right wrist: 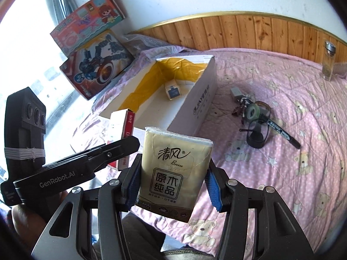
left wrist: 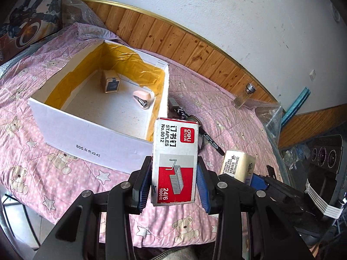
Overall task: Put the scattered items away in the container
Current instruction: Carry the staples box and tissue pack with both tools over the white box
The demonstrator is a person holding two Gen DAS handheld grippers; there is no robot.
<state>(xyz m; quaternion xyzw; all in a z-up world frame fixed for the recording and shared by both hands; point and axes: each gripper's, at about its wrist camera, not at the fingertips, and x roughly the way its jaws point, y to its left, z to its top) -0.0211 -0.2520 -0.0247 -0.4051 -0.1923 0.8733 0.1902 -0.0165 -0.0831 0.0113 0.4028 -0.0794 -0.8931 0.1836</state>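
Note:
My left gripper [left wrist: 174, 173] is shut on a red-and-white staples box [left wrist: 175, 162], held upright just in front of the white cardboard box's near right corner. That cardboard box [left wrist: 91, 136], yellow-lined, holds a small blue-labelled carton [left wrist: 111, 82] and a pink stapler [left wrist: 143, 99]. My right gripper [right wrist: 172, 182] is shut on a beige tissue pack [right wrist: 173, 173], held above the quilt near the cardboard box [right wrist: 195, 108]. The left gripper [right wrist: 121, 145] with the staples box [right wrist: 122, 136] shows to its left. The tissue pack [left wrist: 237, 165] also shows at the right of the left wrist view.
On the pink quilt right of the box lie a black marker [right wrist: 284, 133], keys [right wrist: 243, 104], a tape roll [right wrist: 253, 111] and a dark cable [right wrist: 256, 136]. A glass jar [right wrist: 328, 60] stands by the wooden wall panel. Toy boxes [right wrist: 97, 65] lean at the far left.

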